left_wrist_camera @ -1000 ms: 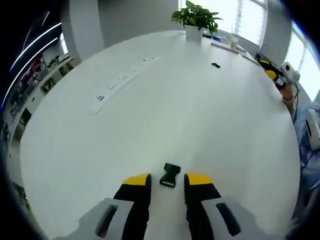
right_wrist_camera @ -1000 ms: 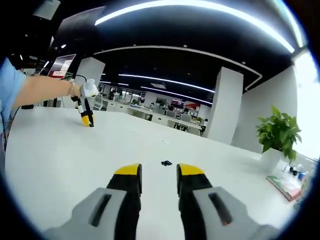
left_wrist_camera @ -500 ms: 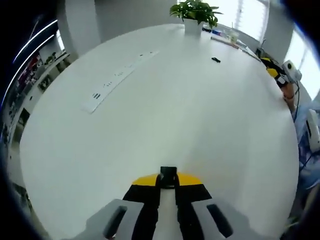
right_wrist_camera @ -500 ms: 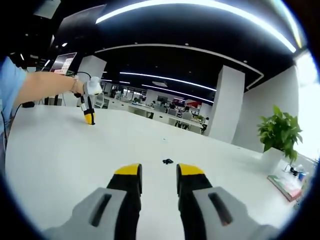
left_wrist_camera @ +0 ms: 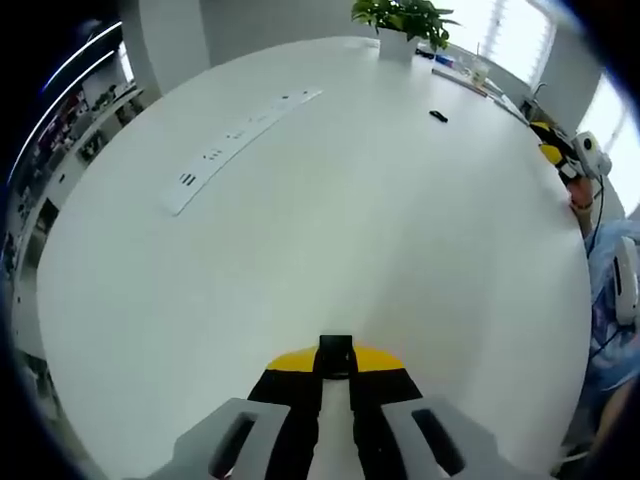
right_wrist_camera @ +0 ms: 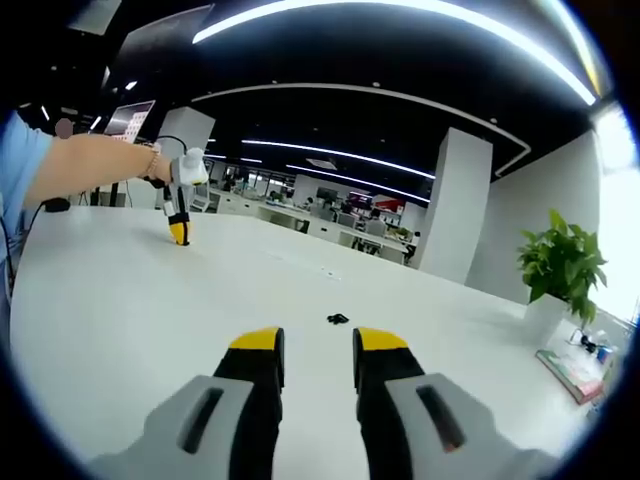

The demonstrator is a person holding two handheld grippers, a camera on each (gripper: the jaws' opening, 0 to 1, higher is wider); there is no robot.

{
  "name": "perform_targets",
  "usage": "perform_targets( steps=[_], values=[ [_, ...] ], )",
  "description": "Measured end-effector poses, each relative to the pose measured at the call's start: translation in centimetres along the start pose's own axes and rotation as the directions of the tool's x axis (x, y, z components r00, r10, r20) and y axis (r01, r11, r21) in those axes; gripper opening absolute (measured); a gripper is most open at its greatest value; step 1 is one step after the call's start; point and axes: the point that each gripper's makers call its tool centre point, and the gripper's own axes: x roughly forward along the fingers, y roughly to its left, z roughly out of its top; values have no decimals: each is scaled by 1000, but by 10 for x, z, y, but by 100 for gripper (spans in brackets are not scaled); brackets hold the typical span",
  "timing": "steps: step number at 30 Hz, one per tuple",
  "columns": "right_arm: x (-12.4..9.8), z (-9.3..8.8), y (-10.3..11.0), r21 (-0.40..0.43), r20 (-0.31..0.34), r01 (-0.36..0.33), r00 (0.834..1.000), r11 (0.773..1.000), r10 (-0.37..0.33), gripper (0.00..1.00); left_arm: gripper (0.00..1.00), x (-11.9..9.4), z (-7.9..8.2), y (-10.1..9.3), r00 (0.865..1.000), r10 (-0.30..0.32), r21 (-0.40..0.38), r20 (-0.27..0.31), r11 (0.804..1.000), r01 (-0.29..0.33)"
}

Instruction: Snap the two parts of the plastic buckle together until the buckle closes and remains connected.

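Black plastic buckle part (left_wrist_camera: 335,354), squarish end sticking out past the yellow tips, pinched between the jaws of the left hand-held gripper (left_wrist_camera: 335,362), near the surface's (left_wrist_camera: 330,210) near edge. Jaws narrowed right onto it. The left hand-held gripper also shows in the right gripper view (right_wrist_camera: 179,235), tips down near the surface's far left edge, held by a hand (right_wrist_camera: 163,170).

2nd buckle part (right_wrist_camera: 338,319), small and black, lies alone on the white surface (right_wrist_camera: 120,310) toward the middle, well apart from the right hand-held gripper (right_wrist_camera: 317,346). That gripper's jaws stand moderately apart, holding nothing, touching nothing. Same part in left gripper view (left_wrist_camera: 437,116), close to the far edge by the potted plant (left_wrist_camera: 405,22).
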Motion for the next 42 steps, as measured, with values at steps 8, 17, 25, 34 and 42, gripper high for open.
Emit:
perform_targets(
  steps=[8,17,25,34,42],
  values=[
    [0,-2,-2,0,-9,4,1000,1000,-4,27,9,-1,-7,-12,999,6,20,-44,1000,-6],
    [1,-2,-4,6,-9,6,1000,1000,-6,27,8,-4,-15,-33,996,-4,67,-88,998,10],
    [1,-3,-6,14,-6,12,1000,1000,-12,27,8,-8,-26,-44,994,-6,103,-107,995,17],
    [-1,-4,-6,25,-1,13,1000,1000,-13,27,8,-11,-36,-69,993,-8,128,-121,991,24],
    [-3,-3,-7,25,5,17,1000,1000,-18,27,8,-14,-45,-95,989,-16,156,-149,987,39]
  ],
)
